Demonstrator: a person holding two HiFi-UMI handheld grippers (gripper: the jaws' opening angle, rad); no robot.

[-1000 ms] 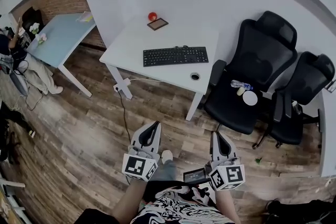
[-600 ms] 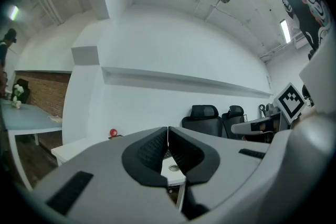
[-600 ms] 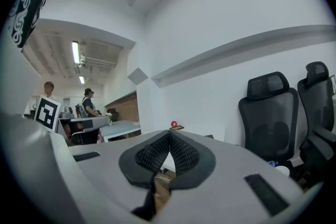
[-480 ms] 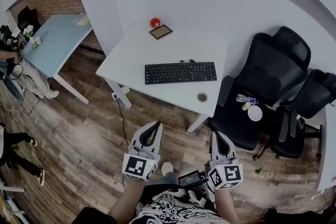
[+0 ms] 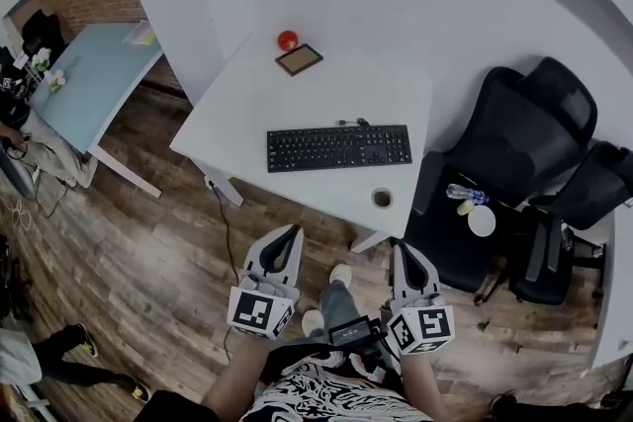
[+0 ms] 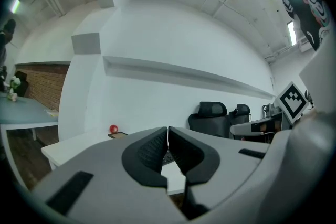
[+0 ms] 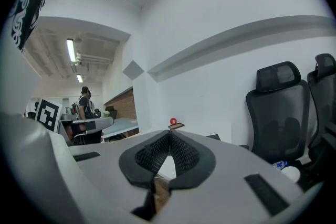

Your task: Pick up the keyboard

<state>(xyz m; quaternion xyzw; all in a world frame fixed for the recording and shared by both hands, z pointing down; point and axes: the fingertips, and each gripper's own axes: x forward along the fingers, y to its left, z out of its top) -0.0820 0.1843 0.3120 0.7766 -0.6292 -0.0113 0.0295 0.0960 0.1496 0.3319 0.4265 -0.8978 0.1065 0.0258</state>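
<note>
Wood-plank floor point(image 5: 148, 242) everywhere, with a white desk point(image 5: 247, 104) parked against a white wall. The black keyboard point(image 5: 338, 147) lies flat on the desk near the front edge, with its cable coming off the back side. Behind it sit a red ball point(image 5: 287, 40) and a small dark-framed slab point(image 5: 299, 59); I can't tell if that's a tablet or a picture frame. A small round thing point(image 5: 382, 199) sits by the front right corner, maybe a cable hole. Two black office chairs point(image 5: 514, 153) stand just right of the desk.

Progress-wise, pretty much nothing is done yet. The left gripper point(image 5: 293, 230) and right gripper point(image 5: 400, 249) are both held out over the floor, well short of the desk and touching nothing. Each gripper's own view shows its ribbed pads pressed together with nothing pinched between them.

So the whole job looks like it's ahead, as I read it: get up to the desk, spread the jaws, take the keyboard by its ends or edges, and lift it level. That cable might tug.
</note>
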